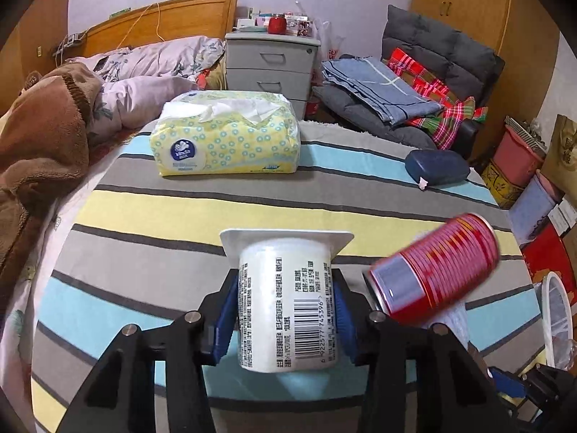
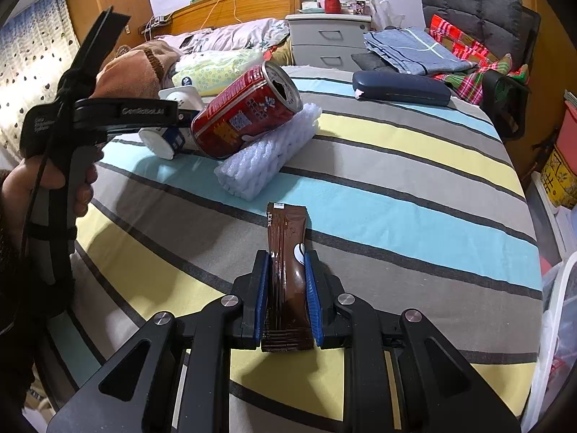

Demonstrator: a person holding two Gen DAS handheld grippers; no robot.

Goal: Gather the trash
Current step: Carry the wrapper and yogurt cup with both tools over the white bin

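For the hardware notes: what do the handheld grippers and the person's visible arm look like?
Both grippers, left gripper and right gripper, have black angular linkage arms with silver pivot pins and ribbed blue pads. The left has a grey-and-black pistol handle, white lettering, and a thin black cable. The hand emerges from a dark sleeve.

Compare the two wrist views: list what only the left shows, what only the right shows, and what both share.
Left only: the barcode on the yogurt cup clamped in the left gripper.
Right only: the brown sachet clamped in the right gripper, and the hand on the left gripper's handle.
Both: the red can leaning on white foam, the tissue pack, the dark case.
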